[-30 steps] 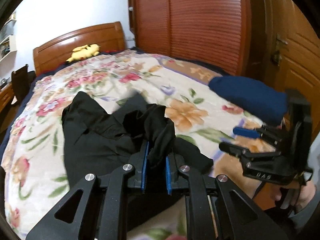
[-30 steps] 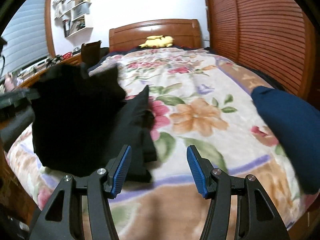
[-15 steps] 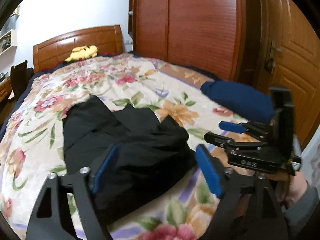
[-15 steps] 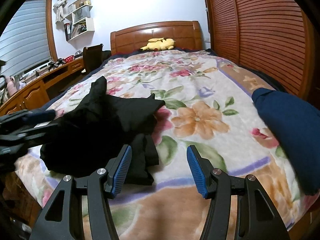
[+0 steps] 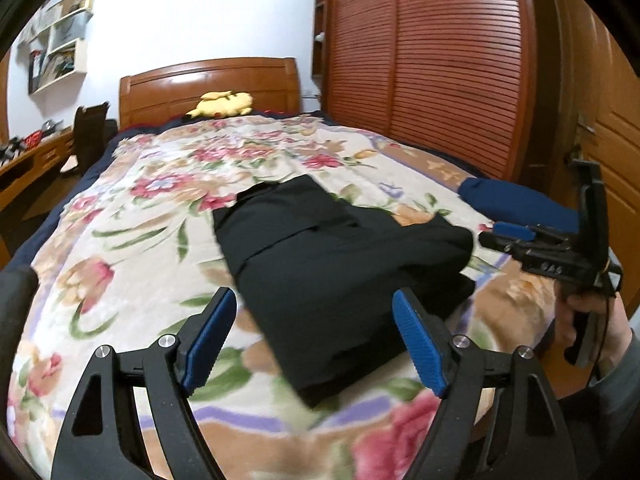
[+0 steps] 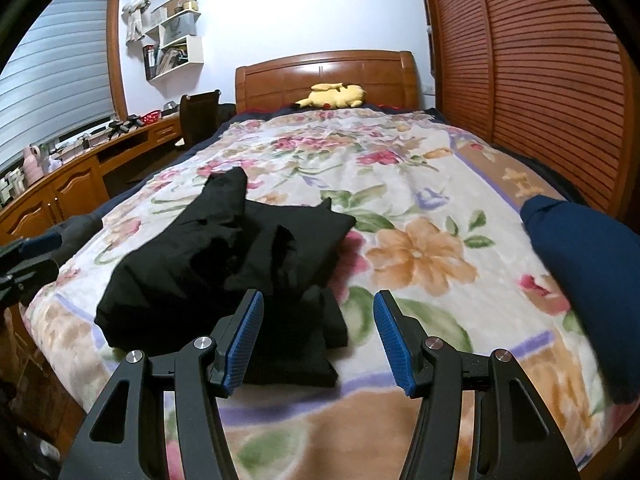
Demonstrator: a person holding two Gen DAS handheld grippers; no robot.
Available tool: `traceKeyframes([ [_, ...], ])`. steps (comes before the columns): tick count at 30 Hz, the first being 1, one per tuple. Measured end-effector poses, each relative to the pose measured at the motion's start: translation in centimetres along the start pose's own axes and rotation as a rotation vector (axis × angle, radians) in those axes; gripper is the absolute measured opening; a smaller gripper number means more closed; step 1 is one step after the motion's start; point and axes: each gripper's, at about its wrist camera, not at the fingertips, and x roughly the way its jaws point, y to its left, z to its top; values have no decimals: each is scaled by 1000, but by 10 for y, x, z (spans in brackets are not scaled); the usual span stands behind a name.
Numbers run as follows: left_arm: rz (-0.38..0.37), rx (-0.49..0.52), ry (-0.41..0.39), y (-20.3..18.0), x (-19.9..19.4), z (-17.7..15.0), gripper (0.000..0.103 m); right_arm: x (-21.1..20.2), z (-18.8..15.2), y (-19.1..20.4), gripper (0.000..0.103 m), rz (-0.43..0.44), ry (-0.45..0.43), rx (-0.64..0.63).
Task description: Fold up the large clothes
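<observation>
Across the middle of the left wrist view, a black garment (image 5: 336, 272) lies on the floral blanket (image 5: 132, 248) of the bed, partly folded into a long slab that runs from mid-frame down toward the lower centre, with a bunched fold on its right side. At the bottom of that frame the left gripper (image 5: 316, 344) stands released: its jaws have just been opening, the blue pads (image 5: 208, 336) are spread wide, and no cloth is pinched between them, though the near end of the garment shows in the gap behind. At the right edge of the same view, the right gripper (image 5: 516, 236) is seen from the side, held by a hand (image 5: 588, 320) in a grey sleeve (image 5: 616, 384).

Low in the right wrist view, the right gripper (image 6: 318, 340) is also released, its jaws apart and empty; the black garment (image 6: 224, 272) lies left of centre, rumpled, with a flat folded corner reaching just behind the left pad. At the right edge of this frame sits a dark blue bundle (image 6: 584, 272) on the blanket, well apart from the black garment. Near the top centre, a yellow plush toy (image 6: 334, 95) rests against the wooden headboard (image 6: 324, 70). Slatted wooden doors (image 6: 532, 60) fill the upper right, and a wooden desk (image 6: 72, 176) runs along the left side under a window blind (image 6: 52, 64).
</observation>
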Motion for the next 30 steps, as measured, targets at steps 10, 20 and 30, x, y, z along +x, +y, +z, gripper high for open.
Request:
traceKeyframes([
  [10,46,13,2,34,15,-10,81,21,35,11,59,-17,-27,-96],
  [20,29,25,5,43,56,-6,81,122,72,-9,59,-43,147,-107],
  [30,-35,11,14,52,86,-5,81,238,88,-25,50,78,337,-24],
])
